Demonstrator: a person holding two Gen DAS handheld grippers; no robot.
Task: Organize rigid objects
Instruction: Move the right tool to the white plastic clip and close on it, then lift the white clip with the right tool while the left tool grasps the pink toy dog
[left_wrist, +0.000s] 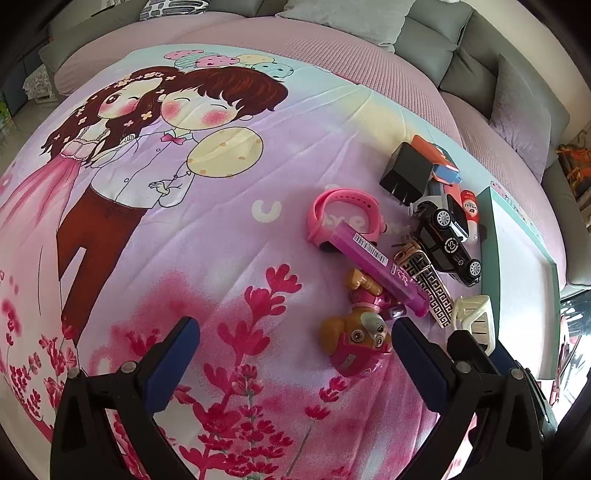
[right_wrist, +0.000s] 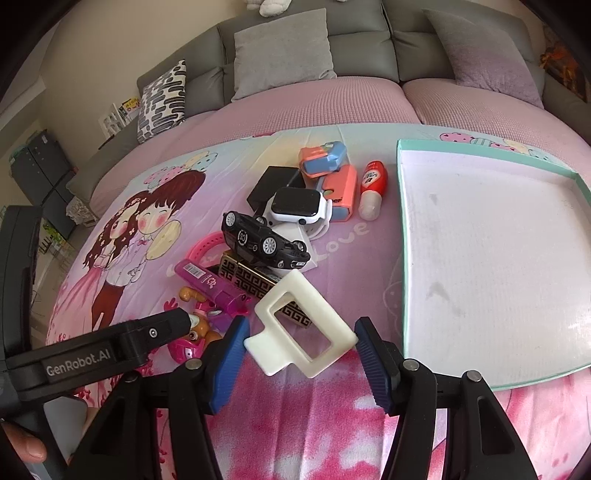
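My right gripper (right_wrist: 302, 328) is shut on a white plastic frame (right_wrist: 295, 314) and holds it tilted just above the blanket, a pad on each side. That frame (left_wrist: 476, 317) also shows at the right of the left wrist view. Behind it lies a pile: a black toy car (right_wrist: 264, 243), a white smartwatch (right_wrist: 297, 203), a black-and-gold patterned box (right_wrist: 251, 282), a purple tube (right_wrist: 210, 282) and a pink watch band (left_wrist: 340, 210). My left gripper (left_wrist: 295, 328) stands open over the blanket, its right finger beside a puppy toy (left_wrist: 360, 336). A teal-rimmed tray (right_wrist: 498, 258) lies to the right.
A black charger (left_wrist: 404, 173), orange-and-blue cases (right_wrist: 321, 158) and a red-and-white bottle (right_wrist: 373, 188) lie at the pile's far side. The cartoon-print blanket (left_wrist: 184, 240) covers a pink bed, with grey sofa cushions (right_wrist: 280, 51) behind. A hand (right_wrist: 22, 446) shows at the lower left.
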